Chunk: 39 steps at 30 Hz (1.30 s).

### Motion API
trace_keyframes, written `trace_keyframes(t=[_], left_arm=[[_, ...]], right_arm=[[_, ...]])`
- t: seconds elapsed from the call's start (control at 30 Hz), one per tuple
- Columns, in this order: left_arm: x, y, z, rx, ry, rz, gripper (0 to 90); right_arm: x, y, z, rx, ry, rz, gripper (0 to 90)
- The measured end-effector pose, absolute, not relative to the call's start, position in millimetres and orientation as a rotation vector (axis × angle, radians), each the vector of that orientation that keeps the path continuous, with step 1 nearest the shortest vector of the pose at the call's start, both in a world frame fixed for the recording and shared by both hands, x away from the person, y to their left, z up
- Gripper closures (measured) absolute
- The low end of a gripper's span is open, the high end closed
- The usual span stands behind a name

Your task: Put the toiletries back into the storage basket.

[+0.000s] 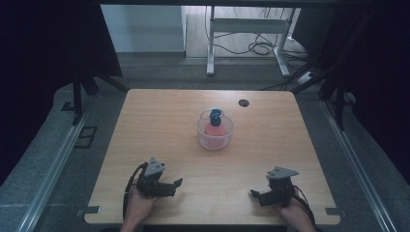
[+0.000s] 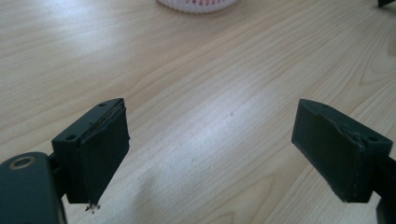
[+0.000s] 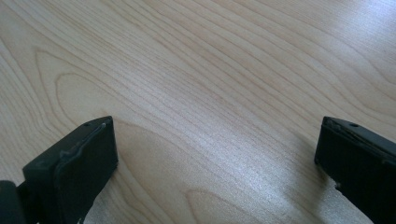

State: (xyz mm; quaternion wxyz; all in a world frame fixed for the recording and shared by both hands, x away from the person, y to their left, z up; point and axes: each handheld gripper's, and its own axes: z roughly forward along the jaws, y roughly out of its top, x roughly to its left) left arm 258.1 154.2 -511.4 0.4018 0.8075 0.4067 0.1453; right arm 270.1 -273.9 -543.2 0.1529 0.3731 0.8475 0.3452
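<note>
- Looking down from the high view, I have my left gripper (image 1: 175, 186) and my right gripper (image 1: 255, 195) resting near my edge of the table (image 1: 159, 121), both well short of the white basket (image 1: 215, 131) that stands past the middle of the board. In the basket sit a red thing (image 1: 213, 128) and a blue thing (image 1: 215, 116) on top of it — I cannot tell what they are. Nothing is in either tong, so I judge the work not yet begun: the reach to the basket and the pick are all still to do.
- Along my left gripper view, the jaws stand wide apart with bare wood between them; the basket's (image 2: 196, 4) lower rim shows far ahead, at the top edge.
- Along my right gripper view, the jaws are likewise spread, holding nothing, over pale wood grain.
- Beyond the basket the tabletop is light wood with a dark cable hole (image 1: 243, 103) near its far edge — behind that, grey floor, a white desk frame (image 1: 246, 29) and loose cables (image 1: 261, 47), dark curtains at both sides.
</note>
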Motion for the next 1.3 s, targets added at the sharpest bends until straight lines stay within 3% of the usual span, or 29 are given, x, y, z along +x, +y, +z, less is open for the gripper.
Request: trace_keyframes(t=[0.97, 1.3], left_arm=[[248, 146, -542, 2.198, 1.033, 0.358, 11.3], [246, 145, -544, 2.181, 1.034, 0.372, 10.3]], right_arm=[[270, -274, -543, 1.069, 2.431, 0.991, 0.0], [270, -274, -543, 1.071, 2.430, 0.992, 0.0]])
